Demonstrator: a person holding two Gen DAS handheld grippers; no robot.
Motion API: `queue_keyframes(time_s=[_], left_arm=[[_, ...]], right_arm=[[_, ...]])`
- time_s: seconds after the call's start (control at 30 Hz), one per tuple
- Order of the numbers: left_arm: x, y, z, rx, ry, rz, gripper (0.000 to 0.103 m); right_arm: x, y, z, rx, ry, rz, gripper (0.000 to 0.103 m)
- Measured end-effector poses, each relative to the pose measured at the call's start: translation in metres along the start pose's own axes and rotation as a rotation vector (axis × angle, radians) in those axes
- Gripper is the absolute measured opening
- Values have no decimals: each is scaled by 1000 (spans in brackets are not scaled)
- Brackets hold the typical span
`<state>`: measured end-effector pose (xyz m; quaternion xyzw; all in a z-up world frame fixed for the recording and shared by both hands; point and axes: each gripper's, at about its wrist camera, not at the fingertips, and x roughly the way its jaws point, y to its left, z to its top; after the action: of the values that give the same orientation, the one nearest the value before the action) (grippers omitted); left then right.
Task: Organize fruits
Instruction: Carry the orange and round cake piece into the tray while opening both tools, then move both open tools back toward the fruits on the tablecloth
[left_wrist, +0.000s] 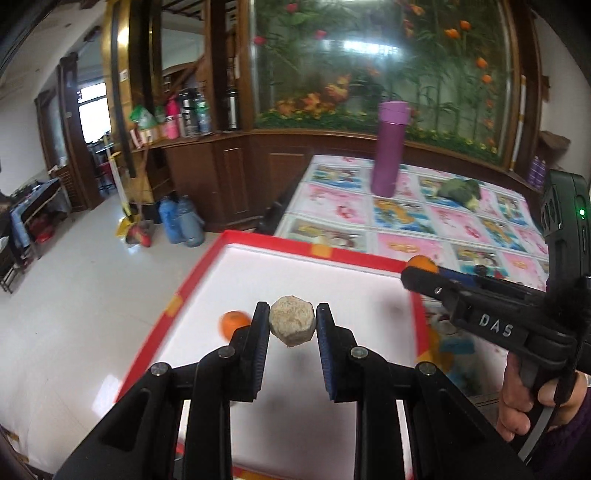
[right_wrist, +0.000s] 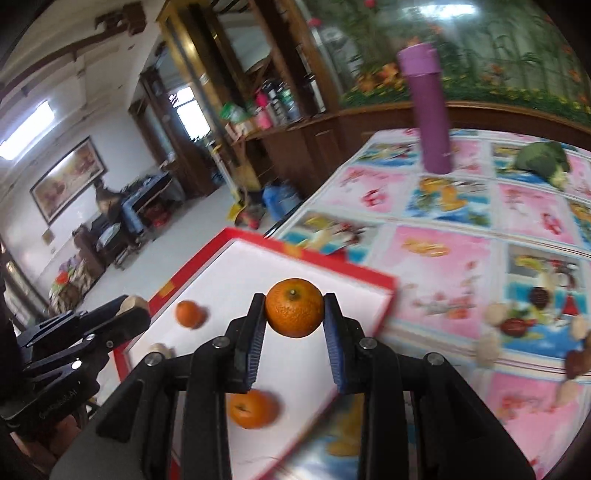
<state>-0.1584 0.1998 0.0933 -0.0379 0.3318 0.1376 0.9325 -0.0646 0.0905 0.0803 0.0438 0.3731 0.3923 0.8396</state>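
My left gripper (left_wrist: 292, 309) is shut on a rough beige round fruit (left_wrist: 291, 328), held above a white tray with a red rim (left_wrist: 317, 249). One orange (left_wrist: 232, 323) lies on the tray just left of my fingers. My right gripper (right_wrist: 294, 298) is shut on an orange (right_wrist: 294, 312) over the tray's right part (right_wrist: 325, 258). Two more oranges (right_wrist: 189, 314) (right_wrist: 253, 408) and a small beige fruit (right_wrist: 160, 349) rest on the tray. The left gripper (right_wrist: 127, 310) shows at the tray's left edge in the right wrist view.
A tall purple bottle (left_wrist: 388, 147) and a broccoli head (left_wrist: 460, 192) stand farther back on the patterned tablecloth (right_wrist: 443, 258). Several beige and dark small fruits (right_wrist: 495, 314) lie on the cloth to the right of the tray. A tiled floor lies beyond the table's left edge.
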Motion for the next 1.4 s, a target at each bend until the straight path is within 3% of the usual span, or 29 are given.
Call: queue_keyframes(time_s=[0.23,0.43,0.67,0.77,0.83,0.9,0.93,1.0,1.4], left_arm=[[18,27,-20,-18,60,52,25],[34,28,-33,9,118,63,25],[37,26,-40,45,130,89,25],[36,25,-39,44,133,104,26],[36,24,-39,39,138,99,34],[35,23,-39,35,138,107,56],[34,22,-39,38,130,120,58],[32,22,-38,42,123,129,59],[16,15,-26,34,84,153,67]], right_arm=[[51,45,-7,-92,173,-44,33],[68,44,-12,-85,257,-102,33],[80,36,-17,-70,313,-137,33],[80,36,-17,-81,309,-137,33],[80,37,-17,-90,310,-139,33],[79,38,-18,-100,311,-140,34],[79,38,-18,-104,312,-141,35],[76,36,-18,-107,309,-145,39],[20,10,-12,-39,166,-142,42]])
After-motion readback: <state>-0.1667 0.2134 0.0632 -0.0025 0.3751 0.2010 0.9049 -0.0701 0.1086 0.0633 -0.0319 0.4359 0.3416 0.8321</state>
